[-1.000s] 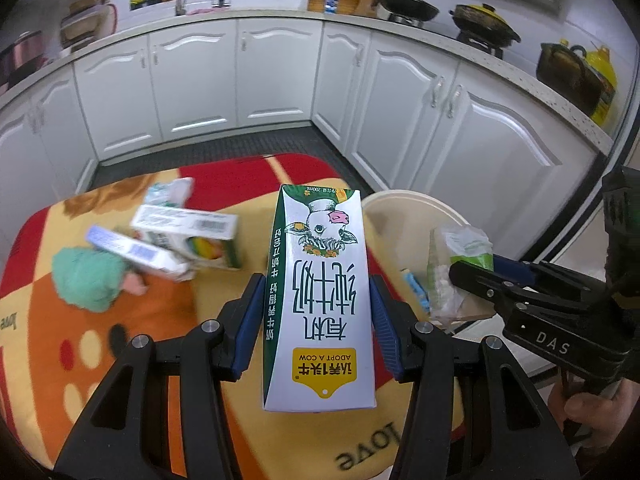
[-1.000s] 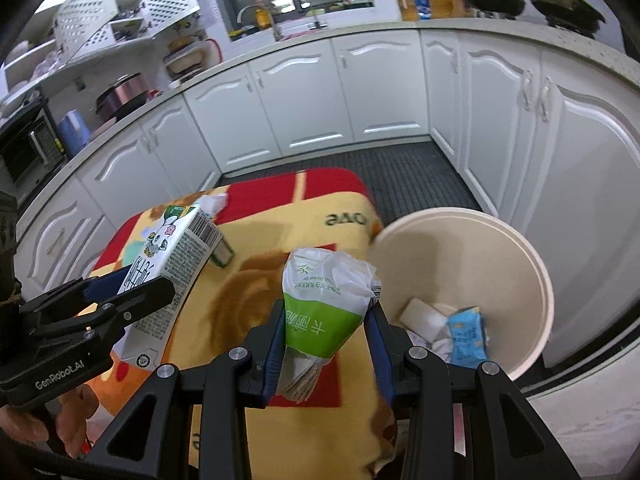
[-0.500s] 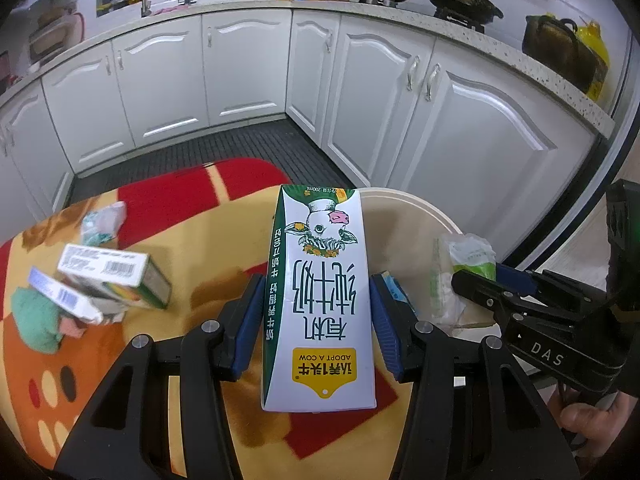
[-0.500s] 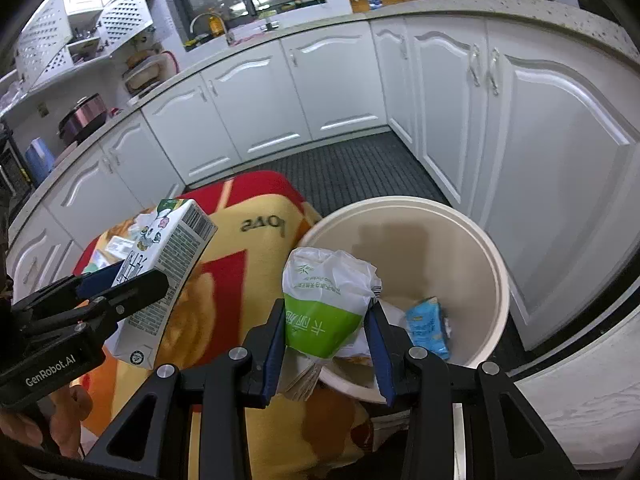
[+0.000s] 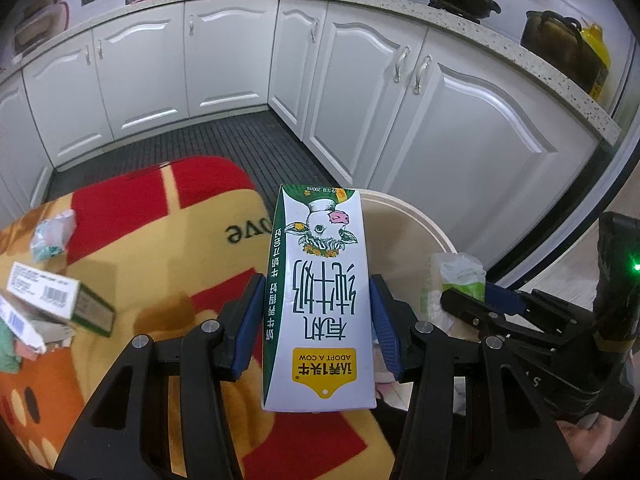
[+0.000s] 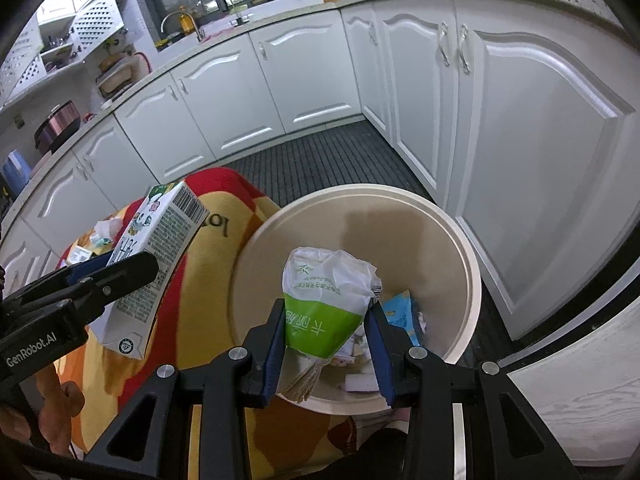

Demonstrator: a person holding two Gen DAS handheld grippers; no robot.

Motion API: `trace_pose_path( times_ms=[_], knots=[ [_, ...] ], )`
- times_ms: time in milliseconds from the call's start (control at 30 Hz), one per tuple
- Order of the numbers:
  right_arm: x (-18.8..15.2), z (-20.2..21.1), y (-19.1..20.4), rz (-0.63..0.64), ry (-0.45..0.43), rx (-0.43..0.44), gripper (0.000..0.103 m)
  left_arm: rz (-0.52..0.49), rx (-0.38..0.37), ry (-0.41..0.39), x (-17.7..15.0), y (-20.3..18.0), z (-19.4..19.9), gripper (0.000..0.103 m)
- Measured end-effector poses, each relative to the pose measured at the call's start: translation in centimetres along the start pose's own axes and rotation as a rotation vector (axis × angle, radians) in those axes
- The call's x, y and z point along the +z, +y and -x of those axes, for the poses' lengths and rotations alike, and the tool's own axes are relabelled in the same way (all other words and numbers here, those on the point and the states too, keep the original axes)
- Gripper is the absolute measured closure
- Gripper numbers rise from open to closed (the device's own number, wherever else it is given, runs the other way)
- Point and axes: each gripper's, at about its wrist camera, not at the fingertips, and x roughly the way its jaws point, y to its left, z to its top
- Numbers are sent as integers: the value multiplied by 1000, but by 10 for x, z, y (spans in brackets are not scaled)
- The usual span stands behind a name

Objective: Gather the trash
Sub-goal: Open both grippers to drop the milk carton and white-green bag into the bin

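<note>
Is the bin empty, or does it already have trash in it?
Not empty. The beige bin already holds a blue packet and some white scraps at the bottom, seen in the right wrist view.

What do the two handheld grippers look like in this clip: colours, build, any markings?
Both are black, angular linkage frames with silver pivot bolts and blue pads on the fingers. The left gripper carries white "GenRobot.AI" lettering on its side; the right gripper shows part of a white "DAS" marking and a green light on its body. No sleeves visible.
</note>
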Motion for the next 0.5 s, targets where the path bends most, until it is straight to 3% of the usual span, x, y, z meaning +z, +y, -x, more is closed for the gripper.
trace_pose_path(
  times_ms=[500],
  knots=[
    [6, -22, -15, -6, 31, -44, 66, 20, -40, 30, 6, -9, -25, 53]
  ],
)
